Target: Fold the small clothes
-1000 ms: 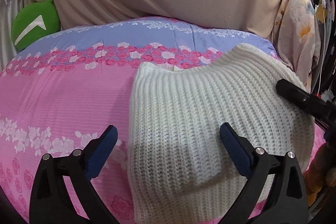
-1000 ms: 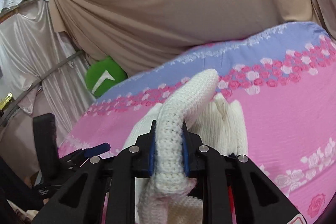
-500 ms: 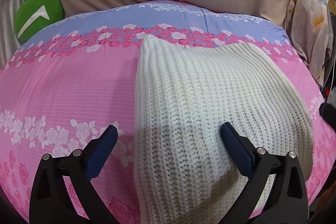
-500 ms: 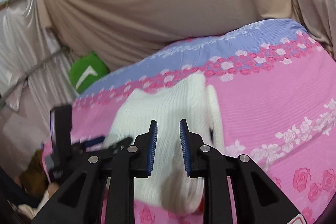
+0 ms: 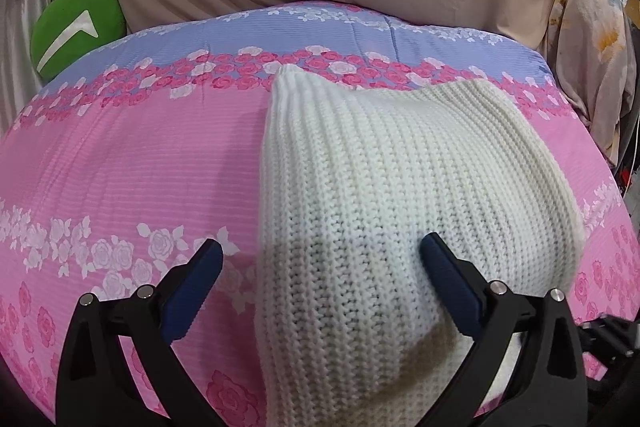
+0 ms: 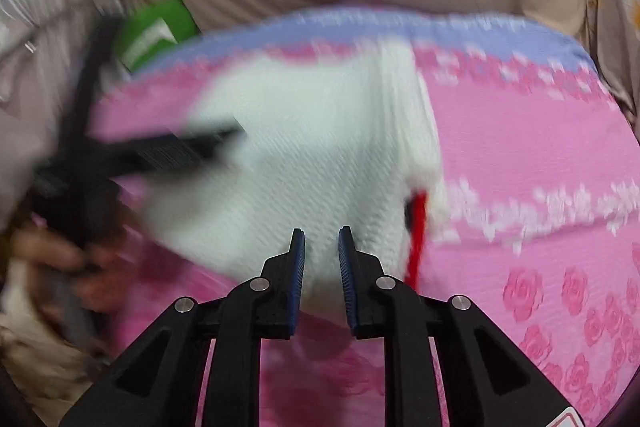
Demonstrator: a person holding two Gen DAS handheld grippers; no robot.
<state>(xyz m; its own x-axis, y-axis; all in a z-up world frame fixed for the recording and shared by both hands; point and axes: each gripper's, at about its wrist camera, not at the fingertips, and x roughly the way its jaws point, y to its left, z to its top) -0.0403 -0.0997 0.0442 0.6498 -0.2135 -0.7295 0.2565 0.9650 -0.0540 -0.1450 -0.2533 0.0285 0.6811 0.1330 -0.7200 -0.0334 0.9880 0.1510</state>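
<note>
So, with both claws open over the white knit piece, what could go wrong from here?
The left claw straddles only the left edge of the white knit piece; closing might pinch the pink bedspread too. The right wrist view is blurred by motion, so the right claw could snag the loose fold.

Both wrist views look close over the same sweater (image 5: 400,195) (image 6: 320,155).

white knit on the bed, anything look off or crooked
Mostly neat: the white knit lies folded on the pink floral quilt. One far corner pokes up in a point, and something red shows at its edge in the blurred right view.
</note>
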